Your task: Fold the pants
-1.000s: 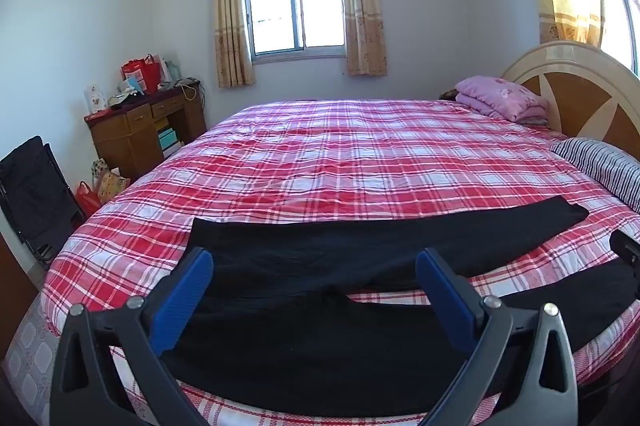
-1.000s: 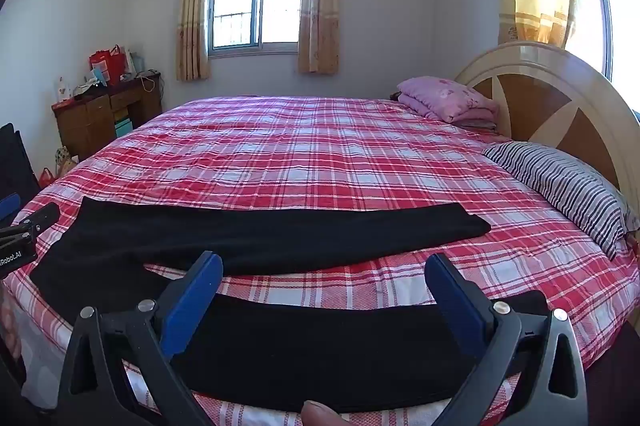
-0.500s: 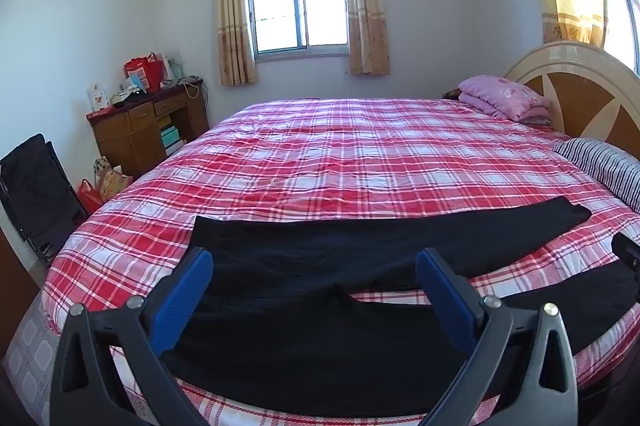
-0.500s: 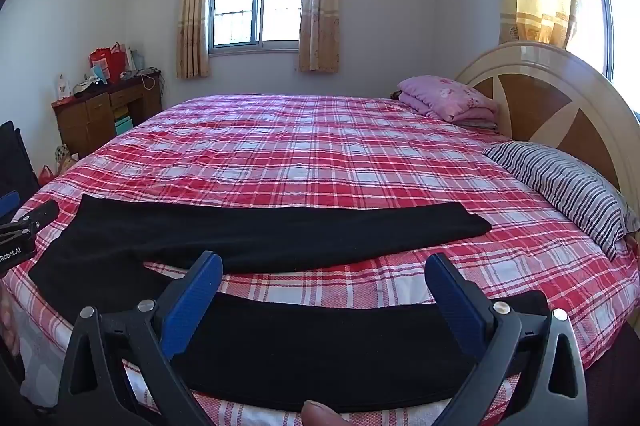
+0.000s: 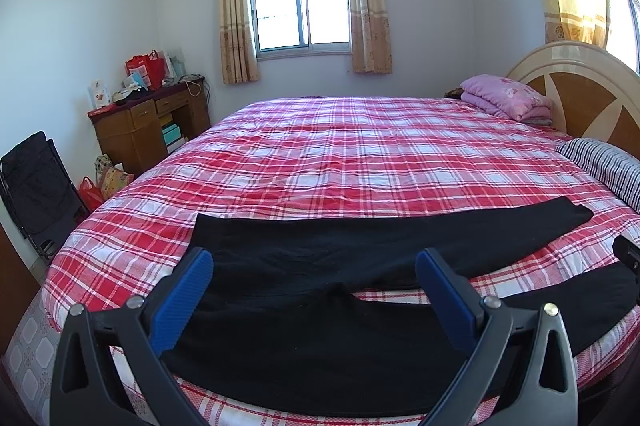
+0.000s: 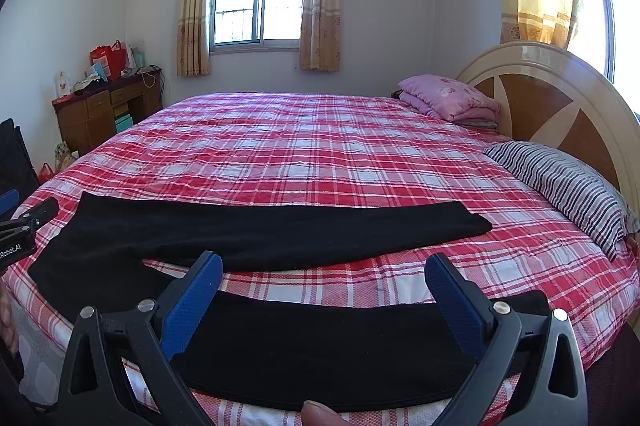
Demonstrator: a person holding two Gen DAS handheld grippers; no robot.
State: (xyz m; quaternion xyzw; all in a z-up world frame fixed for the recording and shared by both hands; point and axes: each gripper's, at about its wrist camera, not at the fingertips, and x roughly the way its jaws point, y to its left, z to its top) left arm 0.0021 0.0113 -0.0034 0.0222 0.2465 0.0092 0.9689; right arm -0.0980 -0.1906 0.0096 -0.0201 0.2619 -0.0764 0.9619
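Black pants (image 5: 320, 266) are laid flat on the near edge of the plaid bed (image 5: 360, 154), legs spread rightward. Left tongs (image 5: 314, 290) and right tongs (image 6: 324, 286) are held wide open, apparently above the fabric, nothing gripped.

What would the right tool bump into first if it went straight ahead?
Most likely the black pants: the right tool, open and empty, points at the near leg at the edge of the plaid bed. Depth is hard to judge, but nothing else shows in its way.
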